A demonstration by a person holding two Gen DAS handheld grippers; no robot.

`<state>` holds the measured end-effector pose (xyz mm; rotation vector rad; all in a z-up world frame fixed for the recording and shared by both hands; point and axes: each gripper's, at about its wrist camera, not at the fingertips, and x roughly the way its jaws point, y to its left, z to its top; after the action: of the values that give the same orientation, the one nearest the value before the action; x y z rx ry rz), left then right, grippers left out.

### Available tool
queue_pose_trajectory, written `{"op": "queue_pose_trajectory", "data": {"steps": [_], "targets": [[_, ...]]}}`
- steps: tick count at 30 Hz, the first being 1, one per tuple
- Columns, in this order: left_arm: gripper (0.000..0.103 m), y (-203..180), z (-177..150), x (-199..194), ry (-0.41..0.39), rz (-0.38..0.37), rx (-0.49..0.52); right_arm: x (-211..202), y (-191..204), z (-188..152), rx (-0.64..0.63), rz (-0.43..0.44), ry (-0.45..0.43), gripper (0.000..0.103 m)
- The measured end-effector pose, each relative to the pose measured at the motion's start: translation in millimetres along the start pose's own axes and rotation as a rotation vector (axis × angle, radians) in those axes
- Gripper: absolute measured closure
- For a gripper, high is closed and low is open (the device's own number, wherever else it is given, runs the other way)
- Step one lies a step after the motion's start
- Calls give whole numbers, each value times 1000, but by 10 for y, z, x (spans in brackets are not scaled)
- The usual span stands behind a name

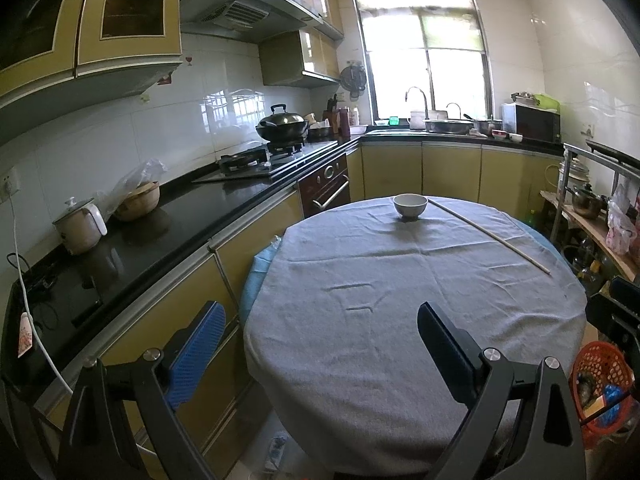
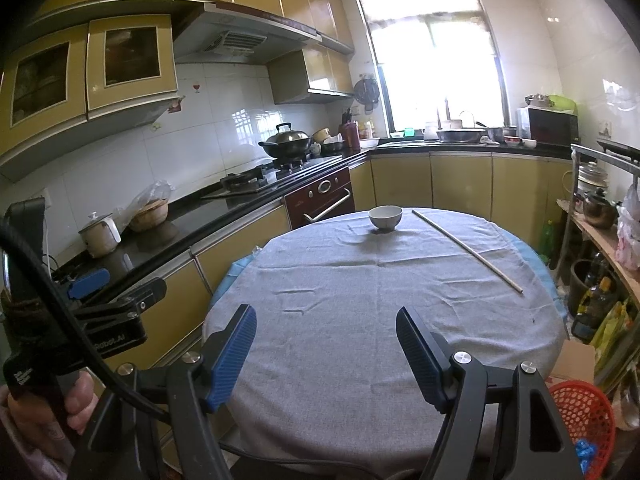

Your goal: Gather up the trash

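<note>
Bowl (image 1: pixel 410 205) at far edge of table (image 1: pixel 400 340), stick (image 1: pixel 488 235) just right, basket (image 1: pixel 600 384) on floor right.

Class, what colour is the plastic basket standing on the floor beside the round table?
Red-orange; the basket shows best in the right wrist view.

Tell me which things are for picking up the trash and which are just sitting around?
For the job:
- stick on the table
- red basket on the floor
- left gripper, open
- right gripper, open

Just there:
- white bowl, maybe
- wok
- microwave
- white pot
</note>
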<state>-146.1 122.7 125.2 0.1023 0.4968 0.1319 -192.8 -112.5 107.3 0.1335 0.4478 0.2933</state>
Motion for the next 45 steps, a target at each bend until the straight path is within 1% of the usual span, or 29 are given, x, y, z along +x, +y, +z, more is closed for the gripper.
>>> {"op": "queue_pose_trajectory", "data": {"steps": [16,45], "targets": [[6,-30,-7,-64,-5,-23,11,-24,41,2,-4,-6,0,27],[6,-43,9,-146,-23,-36,25,-16,27,-18,-2,-5,2,27]]}}
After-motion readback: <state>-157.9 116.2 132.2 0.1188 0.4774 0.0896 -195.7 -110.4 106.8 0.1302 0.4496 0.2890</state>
